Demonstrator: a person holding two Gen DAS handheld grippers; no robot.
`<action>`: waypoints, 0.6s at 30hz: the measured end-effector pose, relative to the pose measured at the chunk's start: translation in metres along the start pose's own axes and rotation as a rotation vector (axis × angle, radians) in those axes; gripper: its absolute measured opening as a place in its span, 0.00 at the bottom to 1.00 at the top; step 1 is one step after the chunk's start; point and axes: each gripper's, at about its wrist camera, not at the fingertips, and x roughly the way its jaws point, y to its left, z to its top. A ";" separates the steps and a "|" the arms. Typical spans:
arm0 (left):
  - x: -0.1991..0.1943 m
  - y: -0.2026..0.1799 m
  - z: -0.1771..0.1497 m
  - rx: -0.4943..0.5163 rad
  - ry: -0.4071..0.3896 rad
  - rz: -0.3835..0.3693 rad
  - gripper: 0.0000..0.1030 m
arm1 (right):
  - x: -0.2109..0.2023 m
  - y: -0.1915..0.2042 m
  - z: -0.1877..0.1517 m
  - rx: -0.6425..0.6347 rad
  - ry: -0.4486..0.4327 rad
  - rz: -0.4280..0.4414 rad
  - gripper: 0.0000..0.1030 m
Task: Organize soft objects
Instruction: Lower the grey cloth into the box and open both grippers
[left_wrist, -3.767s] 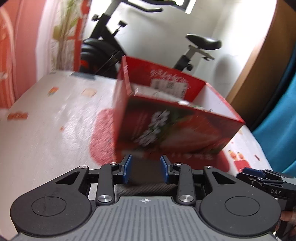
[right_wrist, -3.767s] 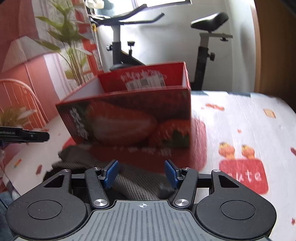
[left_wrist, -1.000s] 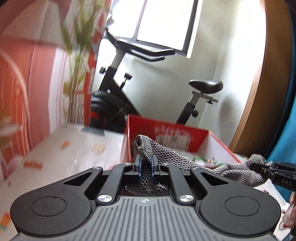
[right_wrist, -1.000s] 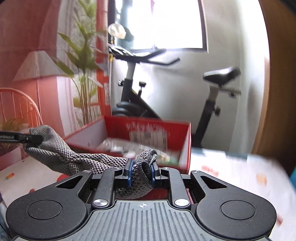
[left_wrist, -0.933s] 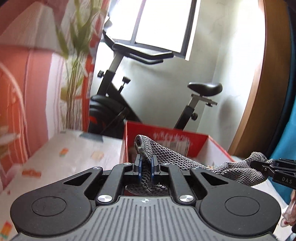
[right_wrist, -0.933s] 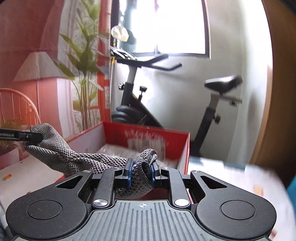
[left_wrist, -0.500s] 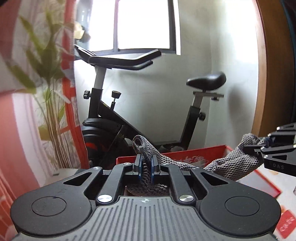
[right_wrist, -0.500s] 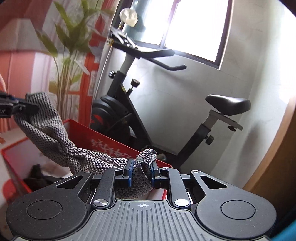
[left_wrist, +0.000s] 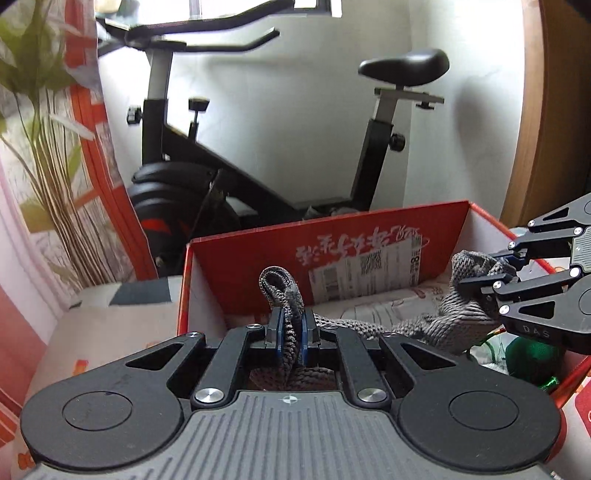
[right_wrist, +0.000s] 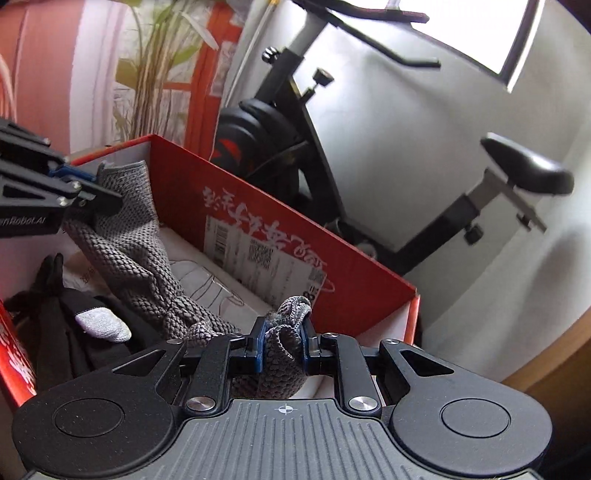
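Observation:
A grey knitted cloth (left_wrist: 436, 325) hangs between my two grippers over the open red cardboard box (left_wrist: 258, 266). My left gripper (left_wrist: 290, 332) is shut on one end of the cloth. My right gripper (right_wrist: 282, 349) is shut on the other end; it shows at the right of the left wrist view (left_wrist: 491, 280). In the right wrist view the cloth (right_wrist: 136, 258) sags down into the box (right_wrist: 295, 258), and the left gripper (right_wrist: 74, 192) holds its far end at the left.
Inside the box lie a black glove with a grey fingertip (right_wrist: 99, 325), white packaging (right_wrist: 207, 284) and a green object (left_wrist: 528, 354). An exercise bike (left_wrist: 221, 184) stands behind the box. A plant (left_wrist: 44, 147) stands at the left. The table (left_wrist: 110, 325) carries the box.
Both grippers have carried the cloth forward and down over the box. The cloth's middle now sags inside the box. Both grippers stay shut on its ends.

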 end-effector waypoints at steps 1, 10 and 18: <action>0.003 0.003 0.000 -0.005 0.013 -0.004 0.10 | 0.002 -0.001 -0.001 0.002 0.022 0.015 0.15; 0.014 0.006 -0.001 0.010 0.099 -0.034 0.23 | 0.020 -0.005 0.001 0.036 0.172 0.043 0.20; -0.021 0.019 0.009 -0.054 -0.001 -0.094 0.61 | -0.016 -0.021 0.008 0.133 0.071 0.038 0.48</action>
